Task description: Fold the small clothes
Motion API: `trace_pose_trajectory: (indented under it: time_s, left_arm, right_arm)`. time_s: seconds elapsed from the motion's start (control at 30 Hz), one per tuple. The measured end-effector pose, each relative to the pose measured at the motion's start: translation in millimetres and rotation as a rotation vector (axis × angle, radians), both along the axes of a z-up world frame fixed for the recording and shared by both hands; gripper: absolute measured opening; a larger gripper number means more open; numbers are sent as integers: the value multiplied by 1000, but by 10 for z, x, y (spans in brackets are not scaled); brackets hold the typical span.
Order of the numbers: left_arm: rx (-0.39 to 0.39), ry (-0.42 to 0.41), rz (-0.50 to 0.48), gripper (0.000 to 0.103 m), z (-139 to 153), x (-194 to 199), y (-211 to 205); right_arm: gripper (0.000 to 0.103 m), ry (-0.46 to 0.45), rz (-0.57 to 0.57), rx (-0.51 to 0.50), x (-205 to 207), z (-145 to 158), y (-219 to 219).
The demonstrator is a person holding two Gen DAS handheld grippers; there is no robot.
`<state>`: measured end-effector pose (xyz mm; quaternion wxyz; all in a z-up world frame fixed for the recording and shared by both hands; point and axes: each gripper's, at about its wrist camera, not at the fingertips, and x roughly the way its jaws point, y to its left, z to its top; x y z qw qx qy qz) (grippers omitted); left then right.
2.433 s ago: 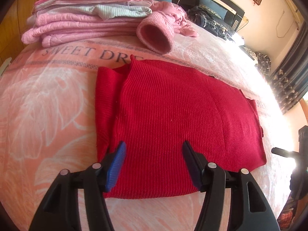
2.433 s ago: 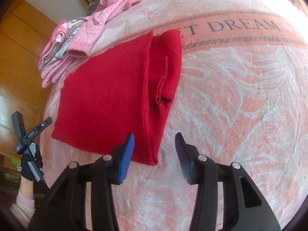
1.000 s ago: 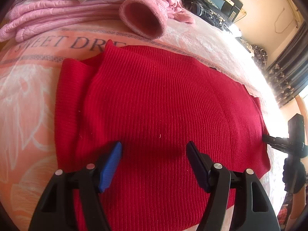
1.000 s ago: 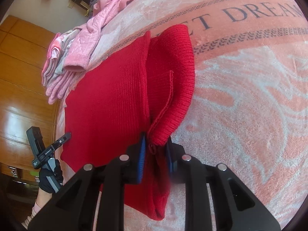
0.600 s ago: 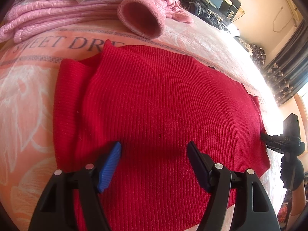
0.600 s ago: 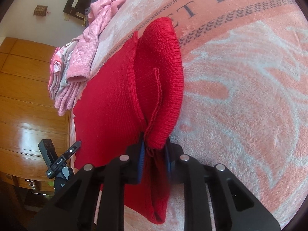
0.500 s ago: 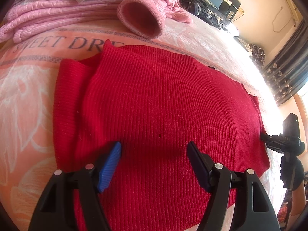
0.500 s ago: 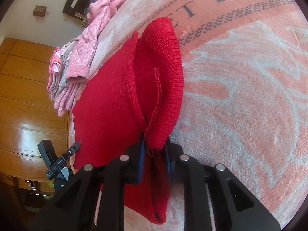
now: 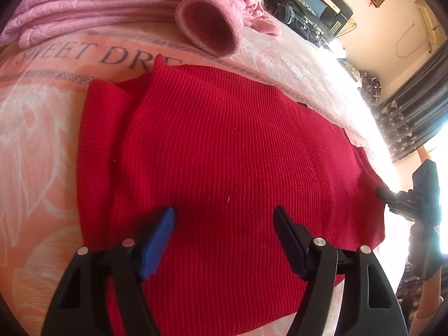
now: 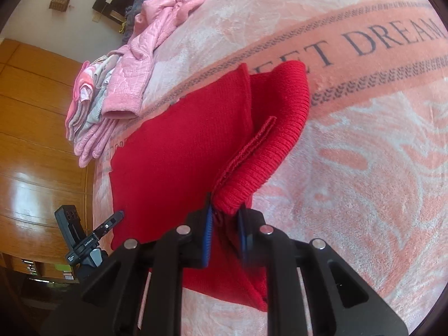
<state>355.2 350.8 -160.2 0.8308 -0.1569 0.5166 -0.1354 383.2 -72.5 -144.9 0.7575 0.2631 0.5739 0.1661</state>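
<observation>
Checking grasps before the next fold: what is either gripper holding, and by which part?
The right gripper pinches the red sweater by its ribbed edge. The left gripper is open above it, holding nothing.

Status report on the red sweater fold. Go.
Right gripper shut on red ribbed knit sweater, edge lifted. Left gripper open, over sweater body. Pink sleeve cuff beyond far edge, apart.

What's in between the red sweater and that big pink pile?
In the left wrist view, only bare blanket with printed letters separates the red sweater from the pink pile.
</observation>
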Motion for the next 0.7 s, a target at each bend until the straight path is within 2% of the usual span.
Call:
trace_pose_trajectory:
  time_s: [0.13, 0.27, 0.37, 0.5, 0.53, 0.6, 0.7]
  left_arm:
    - [3, -15, -34, 72, 56, -83, 16]
    - [-9, -9, -40, 72, 18, -142, 100]
    - [-39, -8, -26, 72, -28, -163, 188]
    - [-62, -7, -14, 73, -59, -160, 232]
    - [-63, -7, -13, 73, -64, -159, 238]
    - [-60, -7, -13, 73, -73, -157, 233]
    - [-56, -9, -16, 73, -79, -153, 226]
  right_arm:
    - [14, -44, 84, -52, 123, 317, 480]
    - [14, -74, 177, -85, 188, 489, 1035]
    - [14, -70, 243, -120, 212, 467, 1462]
    - [15, -28, 297, -183, 213, 220, 1897]
    - [16, -18, 307, -204, 195, 154, 1963]
    - [28, 1, 317, -197, 173, 55, 2039]
    - [37, -30, 323, -161, 103, 138, 2044]
